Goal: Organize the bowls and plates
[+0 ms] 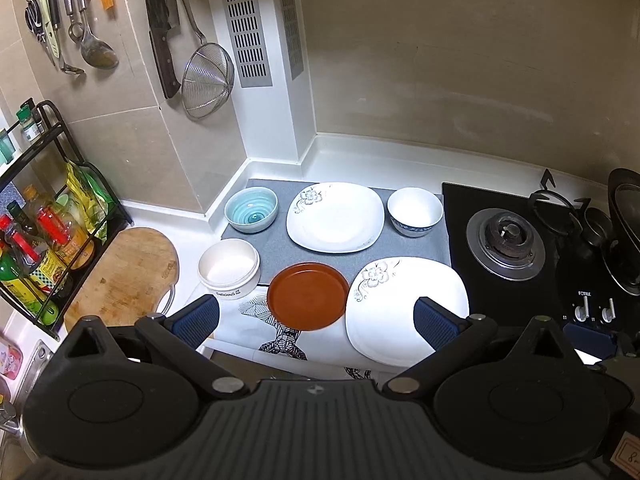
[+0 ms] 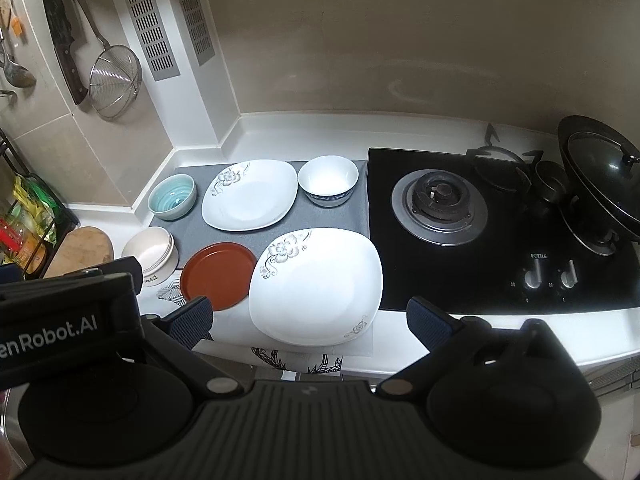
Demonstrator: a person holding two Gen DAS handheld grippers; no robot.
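Note:
On the counter lie two white flowered square plates, one near [image 1: 406,308] [image 2: 316,286] and one far [image 1: 336,216] [image 2: 250,194], and a brown round plate [image 1: 308,296] [image 2: 218,274]. A teal bowl [image 1: 251,209] [image 2: 173,199], a white blue-rimmed bowl [image 1: 415,211] [image 2: 328,180] and a cream bowl [image 1: 229,268] [image 2: 150,254] stand around them. My left gripper [image 1: 316,324] is open and empty, hovering above the brown plate's near edge. My right gripper [image 2: 310,326] is open and empty above the near white plate's front edge.
A black gas hob [image 2: 500,232] with a wok [image 2: 600,184] fills the right. A grey mat [image 1: 280,248] lies under the far dishes. A wooden cutting board [image 1: 124,276] and a bottle rack [image 1: 44,240] stand left. Utensils hang on the wall [image 1: 160,40].

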